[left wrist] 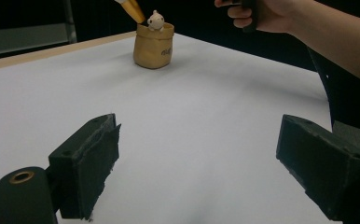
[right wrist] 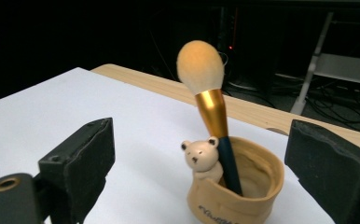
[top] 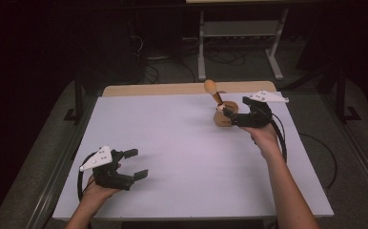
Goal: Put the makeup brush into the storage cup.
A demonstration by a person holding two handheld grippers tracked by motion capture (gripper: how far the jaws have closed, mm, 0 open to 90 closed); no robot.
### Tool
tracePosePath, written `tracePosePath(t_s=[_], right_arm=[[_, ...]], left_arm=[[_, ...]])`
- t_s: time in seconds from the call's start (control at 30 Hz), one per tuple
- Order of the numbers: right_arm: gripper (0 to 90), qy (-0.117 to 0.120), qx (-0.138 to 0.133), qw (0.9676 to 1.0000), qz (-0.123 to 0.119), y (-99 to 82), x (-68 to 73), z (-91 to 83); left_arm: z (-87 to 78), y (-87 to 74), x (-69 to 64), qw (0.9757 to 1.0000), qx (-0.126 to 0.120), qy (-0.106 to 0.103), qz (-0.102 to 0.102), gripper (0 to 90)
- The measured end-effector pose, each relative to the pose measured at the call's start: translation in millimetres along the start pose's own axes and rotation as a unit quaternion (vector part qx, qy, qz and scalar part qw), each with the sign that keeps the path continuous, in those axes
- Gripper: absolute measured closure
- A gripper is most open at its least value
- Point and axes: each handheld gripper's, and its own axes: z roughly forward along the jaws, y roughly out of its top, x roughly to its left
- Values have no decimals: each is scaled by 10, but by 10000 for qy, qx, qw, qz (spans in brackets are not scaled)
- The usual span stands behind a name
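Tan cup [right wrist: 236, 196] with brush [right wrist: 211, 116] between open right tool [right wrist: 206, 172] jaws.

You face a white table [top: 182, 157] with a wooden far edge; beyond it, a dark room, grey floor [top: 249, 67], a pale metal stand [top: 239, 28], cables [top: 220, 57].

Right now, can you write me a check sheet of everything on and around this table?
Surface: white table top, wooden strip along the far edge.
Job's things: makeup brush stands tilted, bristles up, in a tan bear cup.
Clutter: nothing seen.
Grippers: right gripper open beside the cup, holding nothing; left gripper open, holding nothing, near the front edge.
Cables: black cable loops from the right gripper; more on the floor.
Surroundings: dark room, grey metal frame behind the table.
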Motion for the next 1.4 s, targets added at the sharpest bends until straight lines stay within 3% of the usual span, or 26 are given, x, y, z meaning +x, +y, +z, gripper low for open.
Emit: tracePosePath(t_s=[0.87, 1.4], right_arm=[[70, 410, 91, 9990, -148, -226, 228, -273], [57, 480, 70, 9987, -179, -331, 292, -473]], left_arm=[[0, 2, 1, 10000, 17, -11, 23, 126], [0, -3, 1, 10000, 4, -2, 31, 126]])
